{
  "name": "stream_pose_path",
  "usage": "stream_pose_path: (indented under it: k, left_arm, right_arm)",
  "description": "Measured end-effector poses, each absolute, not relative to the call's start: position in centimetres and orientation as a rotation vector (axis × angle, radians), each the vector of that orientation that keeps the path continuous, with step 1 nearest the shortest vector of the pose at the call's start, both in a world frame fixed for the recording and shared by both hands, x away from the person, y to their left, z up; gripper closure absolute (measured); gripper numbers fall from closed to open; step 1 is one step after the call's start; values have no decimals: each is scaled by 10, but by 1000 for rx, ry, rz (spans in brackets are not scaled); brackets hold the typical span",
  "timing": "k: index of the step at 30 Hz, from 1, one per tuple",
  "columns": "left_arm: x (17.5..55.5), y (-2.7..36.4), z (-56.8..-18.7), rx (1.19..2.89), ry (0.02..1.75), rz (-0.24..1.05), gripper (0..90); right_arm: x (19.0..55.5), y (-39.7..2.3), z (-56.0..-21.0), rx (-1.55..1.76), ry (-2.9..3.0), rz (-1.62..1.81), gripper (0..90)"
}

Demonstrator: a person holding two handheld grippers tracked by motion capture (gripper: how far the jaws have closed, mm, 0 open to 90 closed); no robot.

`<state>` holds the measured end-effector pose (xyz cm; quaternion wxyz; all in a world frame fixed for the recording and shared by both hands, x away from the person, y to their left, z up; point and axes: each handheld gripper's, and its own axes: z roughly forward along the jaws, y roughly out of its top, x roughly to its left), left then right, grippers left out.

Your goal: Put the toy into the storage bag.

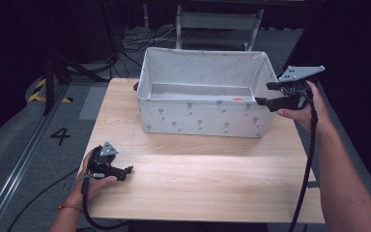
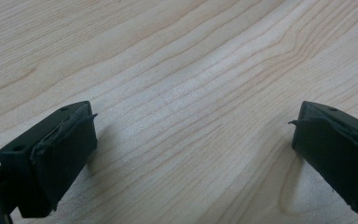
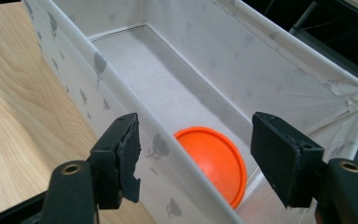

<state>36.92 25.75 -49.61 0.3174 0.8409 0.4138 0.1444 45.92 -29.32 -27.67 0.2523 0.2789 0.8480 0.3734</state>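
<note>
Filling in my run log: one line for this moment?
right hand-held gripper: open, at bin corner | orange disc: in bin | left hand-held gripper: open, on table

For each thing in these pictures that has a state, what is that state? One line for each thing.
White fabric box with grey print: upright on the table, open at the top.
Round orange disc: lying flat on the box floor, near a corner, held by nothing.
Light wooden table: carries the box.
Left gripper: open, nothing between its jaws, low over the table.
Right gripper: open, above the box rim, apart from the disc.
</note>
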Motion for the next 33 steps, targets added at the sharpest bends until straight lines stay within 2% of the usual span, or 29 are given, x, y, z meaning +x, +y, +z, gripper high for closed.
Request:
stream_pose_path:
  k: [9,11,19,33]
  left_arm:
    - [369,257,-496,2212,1091,380,2]
    - [369,257,-496,2212,1091,381,2]
    - [369,257,-496,2212,1092,381,2]
    - [369,257,-496,2211,1093,382,2]
  right_arm:
    - [432,-302,-284,751,2270,1020,295]
    - [421,-306,-289,759,2252,998,246]
    - [396,-316,-304,765,2222,990,255]
    - [365,-339,-351,798,2233,878,252]
